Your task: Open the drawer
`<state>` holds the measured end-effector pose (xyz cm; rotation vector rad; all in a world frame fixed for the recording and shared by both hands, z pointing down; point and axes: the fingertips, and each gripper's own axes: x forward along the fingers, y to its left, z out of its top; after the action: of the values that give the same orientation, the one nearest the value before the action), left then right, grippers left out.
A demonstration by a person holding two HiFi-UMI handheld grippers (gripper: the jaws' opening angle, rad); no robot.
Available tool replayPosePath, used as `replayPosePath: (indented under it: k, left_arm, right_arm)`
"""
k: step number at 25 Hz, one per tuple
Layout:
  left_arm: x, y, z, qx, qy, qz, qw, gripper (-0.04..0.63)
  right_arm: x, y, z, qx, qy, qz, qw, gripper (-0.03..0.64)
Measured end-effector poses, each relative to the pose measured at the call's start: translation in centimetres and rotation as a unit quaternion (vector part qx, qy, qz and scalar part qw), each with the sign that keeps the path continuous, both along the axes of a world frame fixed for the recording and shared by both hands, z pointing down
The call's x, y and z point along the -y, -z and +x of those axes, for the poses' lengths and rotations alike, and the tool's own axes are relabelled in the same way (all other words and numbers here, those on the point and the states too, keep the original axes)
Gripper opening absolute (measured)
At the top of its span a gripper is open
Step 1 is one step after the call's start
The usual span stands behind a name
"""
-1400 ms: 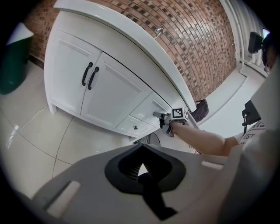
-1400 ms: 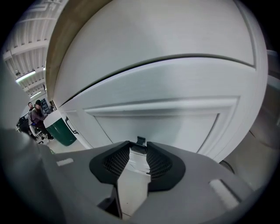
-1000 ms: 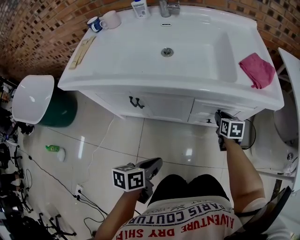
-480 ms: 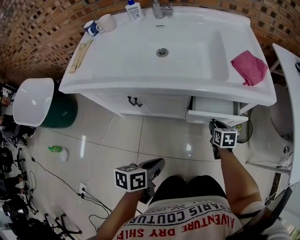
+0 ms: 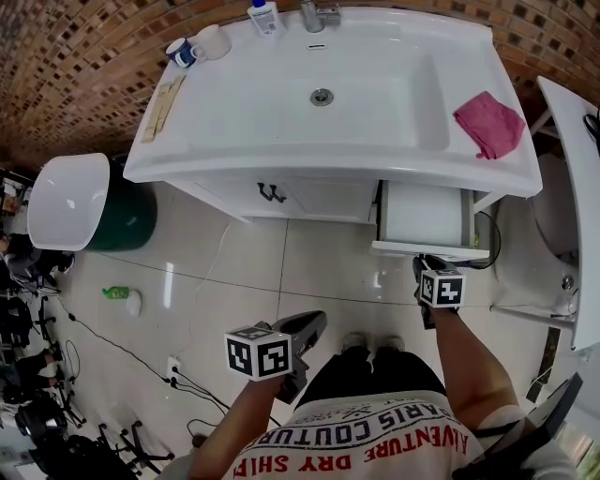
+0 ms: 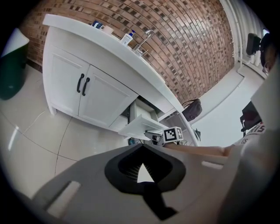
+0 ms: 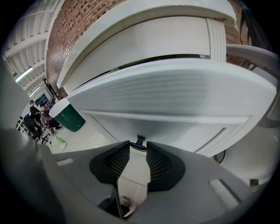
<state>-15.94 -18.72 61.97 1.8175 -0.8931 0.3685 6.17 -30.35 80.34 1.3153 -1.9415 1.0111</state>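
Note:
The white drawer (image 5: pixel 427 214) at the right of the vanity stands pulled out, and its inside looks bare. My right gripper (image 5: pixel 424 261) is at the drawer's front edge. In the right gripper view the drawer front (image 7: pixel 175 100) fills the frame. The small black handle (image 7: pixel 140 141) sits clamped between the tips of my right gripper (image 7: pixel 139 146). My left gripper (image 5: pixel 314 323) hangs low over the floor tiles, left of my knees, shut on nothing. From the left gripper view (image 6: pixel 142 146) the open drawer (image 6: pixel 142 124) shows side-on.
The white washbasin top (image 5: pixel 234 122) carries a pink cloth (image 5: pixel 489 124), two cups (image 5: pixel 197 45) and a bottle (image 5: pixel 261 14). Double doors with black handles (image 5: pixel 272 194) are shut. A green bin with a white lid (image 5: pixel 66 199) stands left. Cables (image 5: pixel 178 375) lie on the floor.
The drawer has slid out of the vanity as my right gripper drew back toward me with the handle. My left gripper stays near my knee.

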Motion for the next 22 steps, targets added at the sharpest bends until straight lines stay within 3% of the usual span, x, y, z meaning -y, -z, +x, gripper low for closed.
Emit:
replayPosePath:
  k: [7,14,22]
  left_arm:
    - [-2.0,1.4,0.8,0.008,-0.028,-0.009,0.9996,-0.006]
    - [-4.4,1.5,0.2,0.013,-0.036,-0.031,0.9988,-0.006]
    - [-4.5,1.3,-0.3,0.005,-0.041,-0.029,0.9987,-0.006]
  right_arm:
    - [-3.6,0.1,0.2,-0.013,-0.001,-0.017,1.0,0.124]
    - [-4.1,0.3,0.3,-0.022,-0.005,-0.022,0.999,0.12]
    - [-3.9,-0.1,0.2,-0.016,-0.027,-0.023,0.999,0.127]
